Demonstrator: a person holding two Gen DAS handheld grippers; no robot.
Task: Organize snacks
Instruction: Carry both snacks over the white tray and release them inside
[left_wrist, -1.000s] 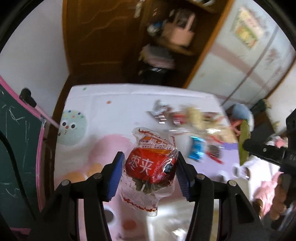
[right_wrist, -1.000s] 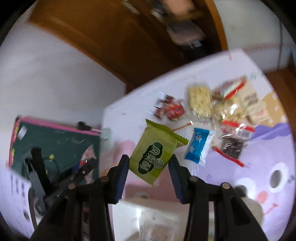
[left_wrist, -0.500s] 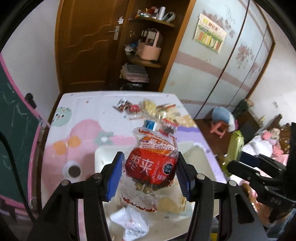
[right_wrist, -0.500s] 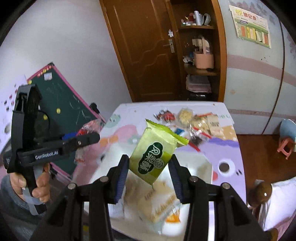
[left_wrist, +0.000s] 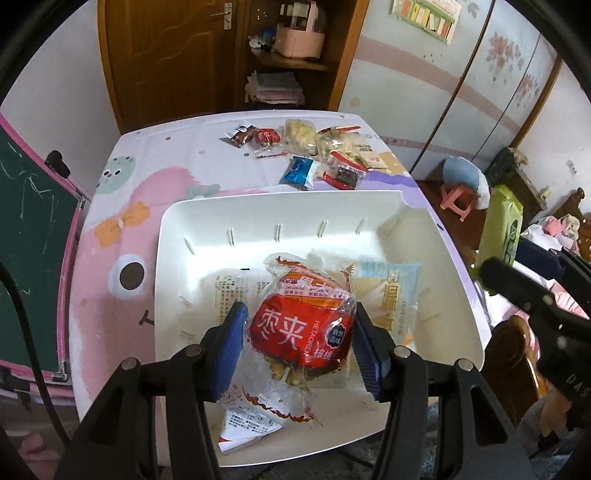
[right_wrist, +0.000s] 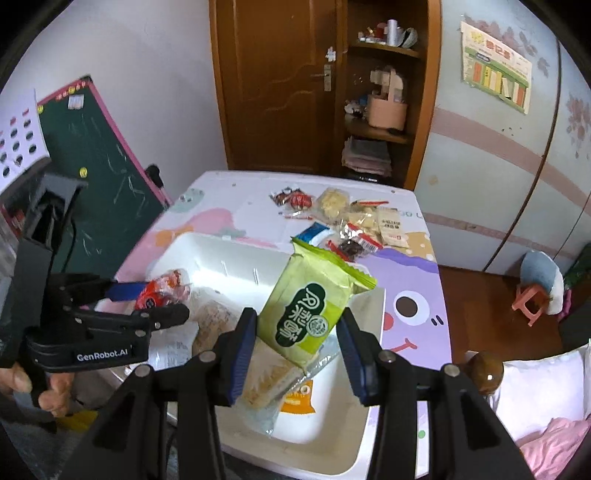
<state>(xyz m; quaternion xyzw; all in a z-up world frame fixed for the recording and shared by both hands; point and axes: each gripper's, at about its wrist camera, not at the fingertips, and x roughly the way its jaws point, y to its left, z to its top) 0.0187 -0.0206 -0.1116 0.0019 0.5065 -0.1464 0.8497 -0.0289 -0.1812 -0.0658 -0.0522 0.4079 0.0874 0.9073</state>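
Observation:
My left gripper (left_wrist: 297, 345) is shut on a clear packet with a red label (left_wrist: 301, 332) and holds it above the white basket (left_wrist: 192, 236). My right gripper (right_wrist: 297, 341) is shut on a green snack packet (right_wrist: 312, 302) above the same basket (right_wrist: 207, 251). The green packet also shows at the right of the left wrist view (left_wrist: 502, 229). Several flat snack packets (left_wrist: 388, 295) lie in the basket. Loose snacks (left_wrist: 314, 155) lie at the far end of the table.
The table wears a pink and purple cartoon cloth (left_wrist: 122, 229). A green chalkboard (left_wrist: 29, 229) stands to the left. A wooden door and shelves (right_wrist: 373, 110) are behind the table. A pink stool (right_wrist: 532, 299) stands on the floor to the right.
Both grippers have drawn back from the loose snacks at the far end to above the white basket, each still holding its packet.

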